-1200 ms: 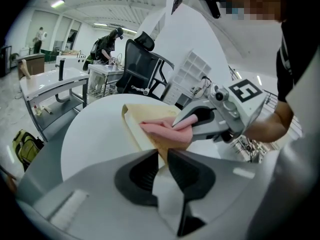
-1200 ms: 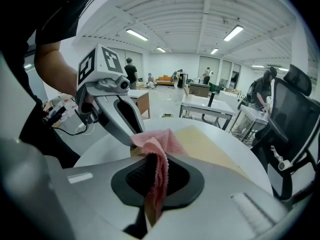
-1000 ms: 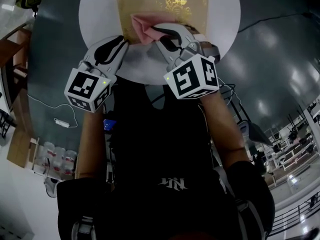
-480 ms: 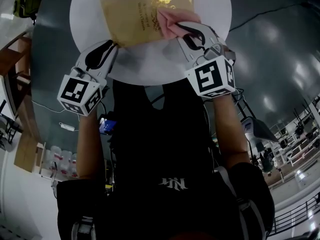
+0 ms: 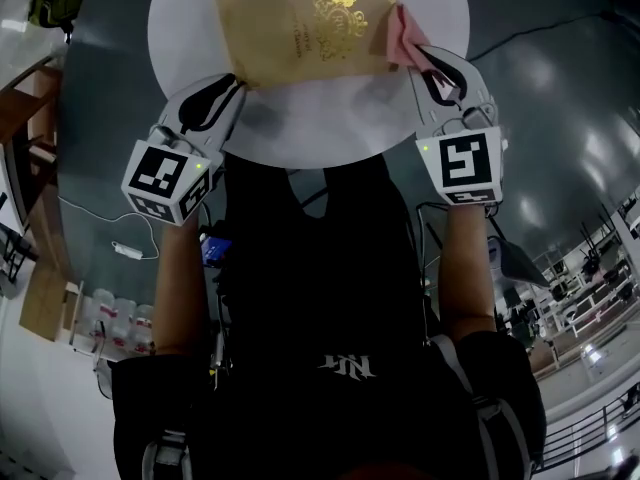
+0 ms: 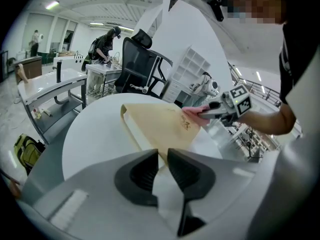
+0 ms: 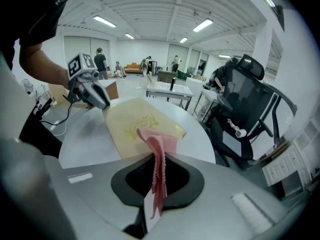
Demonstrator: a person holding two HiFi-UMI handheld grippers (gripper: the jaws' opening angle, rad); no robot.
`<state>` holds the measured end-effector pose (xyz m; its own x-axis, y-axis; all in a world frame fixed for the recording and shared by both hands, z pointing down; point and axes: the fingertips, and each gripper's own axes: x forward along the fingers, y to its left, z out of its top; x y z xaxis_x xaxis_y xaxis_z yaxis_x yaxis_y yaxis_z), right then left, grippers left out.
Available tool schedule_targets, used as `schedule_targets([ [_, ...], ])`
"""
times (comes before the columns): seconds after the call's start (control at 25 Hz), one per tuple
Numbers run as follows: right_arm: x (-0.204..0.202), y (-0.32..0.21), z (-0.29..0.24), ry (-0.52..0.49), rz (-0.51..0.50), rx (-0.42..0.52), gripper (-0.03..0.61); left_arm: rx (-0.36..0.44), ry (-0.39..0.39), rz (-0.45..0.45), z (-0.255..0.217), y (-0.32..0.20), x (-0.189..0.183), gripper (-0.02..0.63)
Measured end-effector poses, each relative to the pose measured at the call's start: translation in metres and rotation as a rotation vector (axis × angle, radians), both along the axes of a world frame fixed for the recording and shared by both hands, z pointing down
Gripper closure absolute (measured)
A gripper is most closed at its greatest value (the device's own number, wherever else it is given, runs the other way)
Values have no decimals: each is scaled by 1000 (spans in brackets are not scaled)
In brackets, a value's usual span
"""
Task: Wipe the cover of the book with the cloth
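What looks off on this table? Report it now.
Nothing is spilled or damaged. The tan book with a gold emblem lies skewed on the round white table, its near corner pinched by the left gripper. The right gripper holds the pink cloth at the cover's right edge.

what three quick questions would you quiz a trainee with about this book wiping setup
1. True or false: the right claw is shut on the pink cloth.
2. Pick one. The left claw meets the book at: A) a near corner, B) the middle of the cover, C) nowhere, it hangs well clear.
3. Fill in: the book lies on a round ___ table.

Key: 1 true. 2 A. 3 white.
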<state>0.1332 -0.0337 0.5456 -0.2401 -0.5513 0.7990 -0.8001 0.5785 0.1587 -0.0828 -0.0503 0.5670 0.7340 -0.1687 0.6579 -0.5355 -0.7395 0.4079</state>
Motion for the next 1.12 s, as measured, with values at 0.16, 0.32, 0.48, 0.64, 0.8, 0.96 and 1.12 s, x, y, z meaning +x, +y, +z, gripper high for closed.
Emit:
schedule_targets([
  [0.16, -53, -12, -37, -68, -116, 76, 568, 0, 15, -12, -1, 1, 0, 552],
  [0.32, -128, -15, -43, -239, -196, 73, 568, -7, 23, -16, 1, 0, -1, 552],
  [0.48, -186, -13, -30, -331, -298, 62, 568, 4, 14, 10, 0, 0, 1, 552],
  [0.64, -212, -7, -9, -336, -331, 0, 568, 1, 26, 9, 0, 2, 1, 551],
  [0.8, -218, -11, 1, -338, -317, -33, 568, -2, 26, 18, 1, 0, -2, 552],
  [0.96, -216, -10, 10, -288, -337, -51, 568, -4, 18, 38, 1, 0, -5, 549],
  [1.12, -215, -5, 16, -263, -349, -50, 568, -5, 17, 28, 3, 2, -5, 549],
])
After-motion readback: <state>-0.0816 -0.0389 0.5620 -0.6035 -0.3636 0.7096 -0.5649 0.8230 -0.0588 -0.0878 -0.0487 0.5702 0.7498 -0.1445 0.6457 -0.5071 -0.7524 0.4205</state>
